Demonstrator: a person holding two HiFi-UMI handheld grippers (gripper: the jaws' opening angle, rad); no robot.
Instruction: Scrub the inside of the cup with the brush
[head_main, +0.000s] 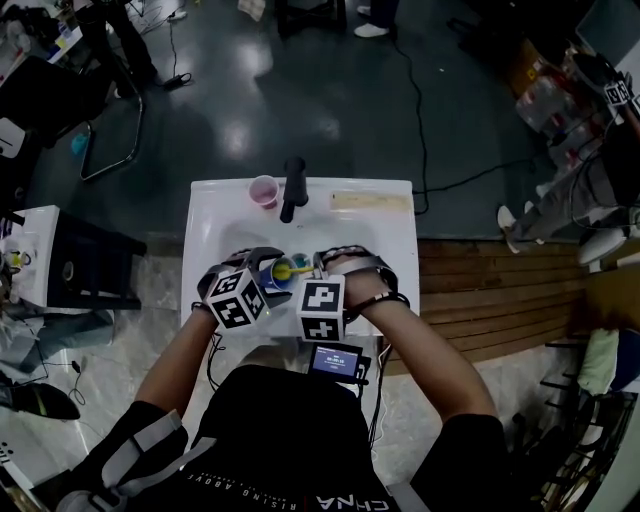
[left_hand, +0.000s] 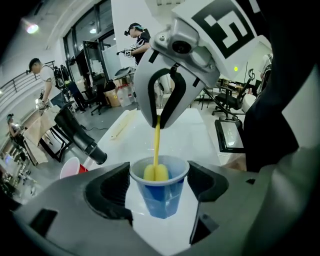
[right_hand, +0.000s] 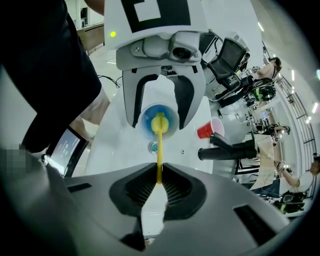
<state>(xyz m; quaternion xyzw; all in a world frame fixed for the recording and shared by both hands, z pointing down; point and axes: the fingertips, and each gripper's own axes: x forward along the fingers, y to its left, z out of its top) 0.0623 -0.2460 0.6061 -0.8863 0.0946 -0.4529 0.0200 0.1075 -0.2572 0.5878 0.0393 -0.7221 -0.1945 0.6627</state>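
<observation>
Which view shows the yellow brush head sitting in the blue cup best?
The left gripper view: the brush head shows side-on inside the rim of the blue cup. The right gripper view looks down the handle, foreshortening it. The head view shows only a small yellow speck.

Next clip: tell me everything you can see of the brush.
The brush is a thin, straight yellow stick, plastic by its look, ending in a soft, foam-like yellow head with two lobes. The right hand-held gripper is shut on the stick's other end. The head sits in the mouth of a translucent blue cup, just below the rim. The left hand-held gripper clamps that cup from both sides.
</observation>
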